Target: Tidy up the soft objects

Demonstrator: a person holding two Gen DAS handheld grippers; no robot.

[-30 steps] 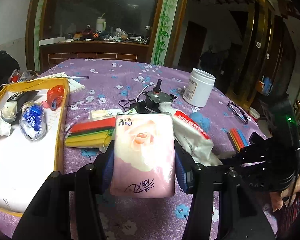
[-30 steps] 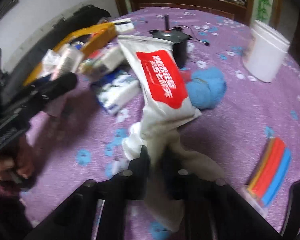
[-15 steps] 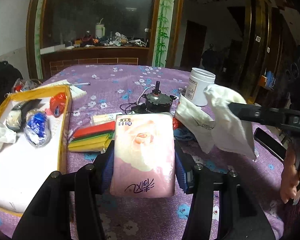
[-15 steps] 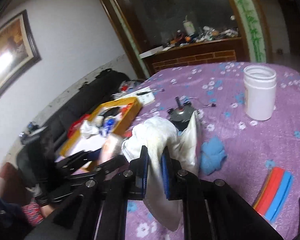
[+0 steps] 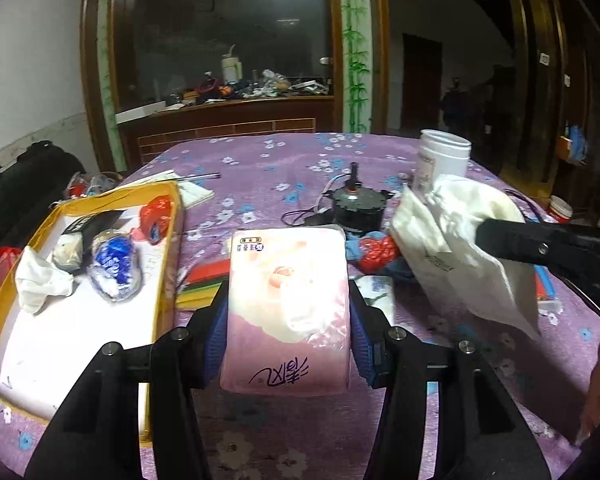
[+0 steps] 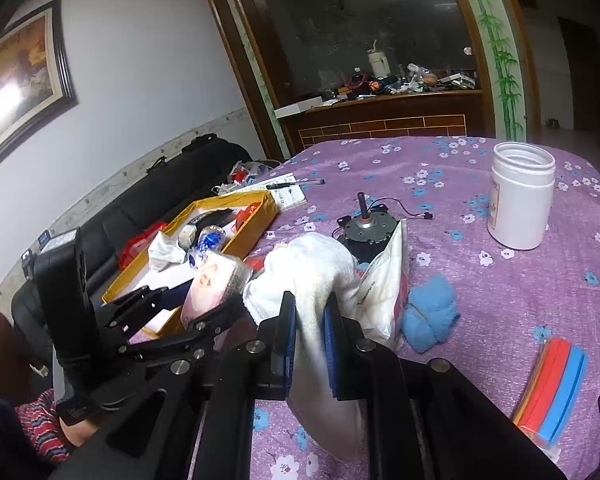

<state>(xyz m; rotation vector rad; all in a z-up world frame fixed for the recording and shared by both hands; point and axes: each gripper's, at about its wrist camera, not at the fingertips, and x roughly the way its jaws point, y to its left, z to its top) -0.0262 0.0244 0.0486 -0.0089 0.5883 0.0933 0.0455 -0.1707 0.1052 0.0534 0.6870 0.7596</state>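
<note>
- Left claw (image 5: 288, 312): pinching pink tissue pack (image 5: 287, 304) by its two sides, blue pads pressed on it. Pack is up off the counter (image 5: 260, 168), just right of the yellow box (image 5: 168, 272).
- Right claw (image 6: 309, 336): pressed together on white cloth pouch (image 6: 312, 268); pouch hangs limp from the jaws, clear of the counter, right of the tissue pack and well right of the yellow box.
- Yellow box holds a white crumpled cloth (image 5: 40, 280), a blue-and-white wrapped item (image 5: 114, 260), a red bag (image 5: 156, 216) and a dark item at the far end, too unclear to identify.
- Coloured foam strips (image 5: 202, 284) lie flat just right of the yellow box, partly behind the tissue pack.
- Small motor (image 6: 366, 230) with wires stands right of the yellow box, behind the pouch.
- Blue yarn bundle (image 6: 430, 312) on the counter, further right of the yellow box than the motor.
- White jar (image 6: 520, 196) upright, open top, well right of the yellow box.
- Second foam strip pack (image 6: 552, 392) on the side of the counter opposite the yellow box.
</note>
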